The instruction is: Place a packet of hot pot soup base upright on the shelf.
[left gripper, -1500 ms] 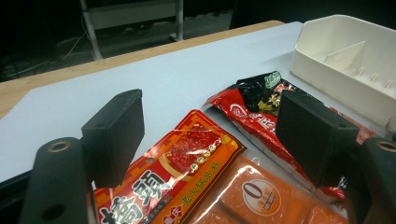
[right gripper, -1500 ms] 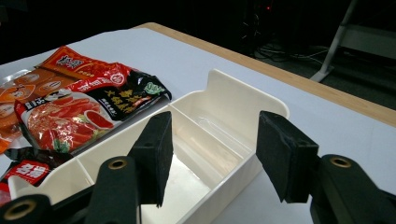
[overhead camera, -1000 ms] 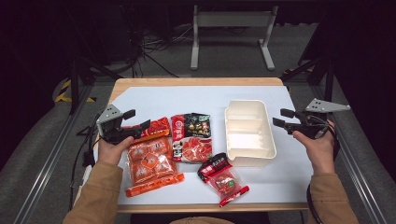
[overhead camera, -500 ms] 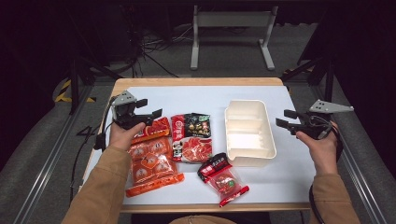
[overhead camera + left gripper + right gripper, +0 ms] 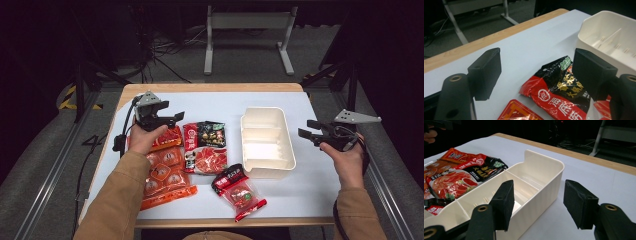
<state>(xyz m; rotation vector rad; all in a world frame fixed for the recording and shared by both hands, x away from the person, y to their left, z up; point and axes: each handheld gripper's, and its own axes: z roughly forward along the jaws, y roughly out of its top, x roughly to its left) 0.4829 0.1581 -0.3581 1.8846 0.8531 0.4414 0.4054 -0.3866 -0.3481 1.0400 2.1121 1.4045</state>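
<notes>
My left gripper (image 5: 176,118) hovers open over the far end of a red-orange snack packet (image 5: 169,138), jaws pointing right with nothing between them. In the left gripper view its jaws (image 5: 539,72) frame a red-and-black packet (image 5: 554,92) lying on the table beyond them. That packet (image 5: 205,147) lies mid-table. A white divided tray (image 5: 270,172) stands to its right. My right gripper (image 5: 306,129) is held open beside the tray's right wall, pointing left. In the right gripper view the jaws (image 5: 539,202) stand apart near the tray's corner (image 5: 544,170), gripping nothing.
A large orange packet (image 5: 167,177) lies under the left forearm. A small red packet (image 5: 239,192) lies near the front edge. The white mat (image 5: 225,102) has bare room at the back, with a wooden table edge (image 5: 210,87) beyond. A metal stand's legs (image 5: 247,40) are on the floor.
The left hand has carried its gripper away from the person and a little right, from the table's left edge to above the packets. The right hand has kept still.
</notes>
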